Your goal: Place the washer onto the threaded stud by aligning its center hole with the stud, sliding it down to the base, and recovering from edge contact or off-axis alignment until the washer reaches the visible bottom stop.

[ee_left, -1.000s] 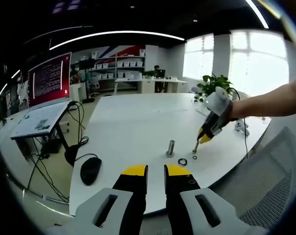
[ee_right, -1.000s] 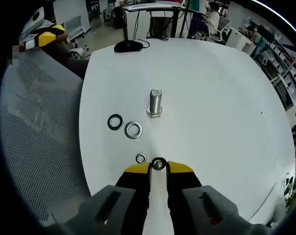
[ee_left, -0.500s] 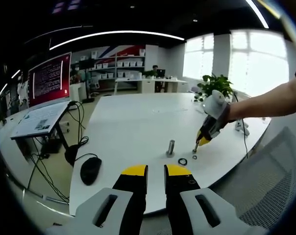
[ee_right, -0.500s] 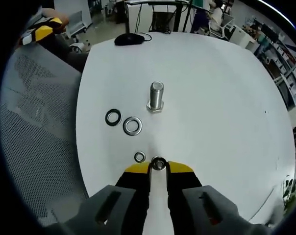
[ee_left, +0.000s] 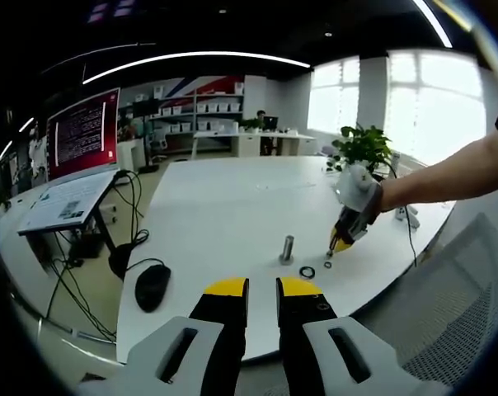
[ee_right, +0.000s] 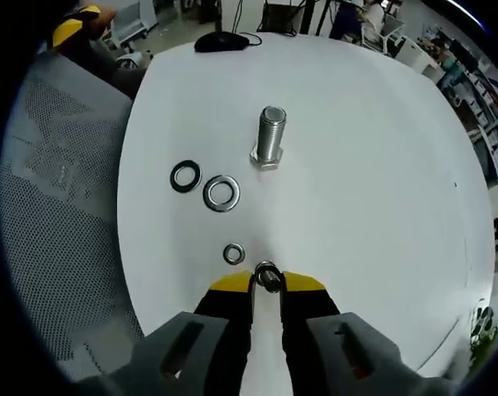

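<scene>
- The right claw [ee_right: 266,282] has its yellow-tipped jaws pinched on a small metal washer [ee_right: 267,275], held on edge just above the white tabletop [ee_right: 373,190].
- Just beside those tips, a small washer [ee_right: 233,253] lies flat on the tabletop.
- Farther out lie a large silver washer [ee_right: 221,193] and a dark ring [ee_right: 185,176], side by side and near each other.
- Beyond them the threaded stud [ee_right: 270,138] stands upright on its hex base, bare of any washer, well apart from the held one.
- At the tabletop's far edge sits a black mouse [ee_right: 218,41] with its cable; a grey mesh chair [ee_right: 59,198] stands off to the side.
- The left claw [ee_left: 262,289] hangs back off the tabletop edge, jaws slightly parted with nothing between them.
- From there the room opens out: bright windows, a potted plant [ee_left: 361,145], white shelving, and a monitor [ee_left: 83,134] with red text too small to read.
- A person's bare forearm [ee_left: 455,173] reaches in above the tabletop, holding the right claw.
</scene>
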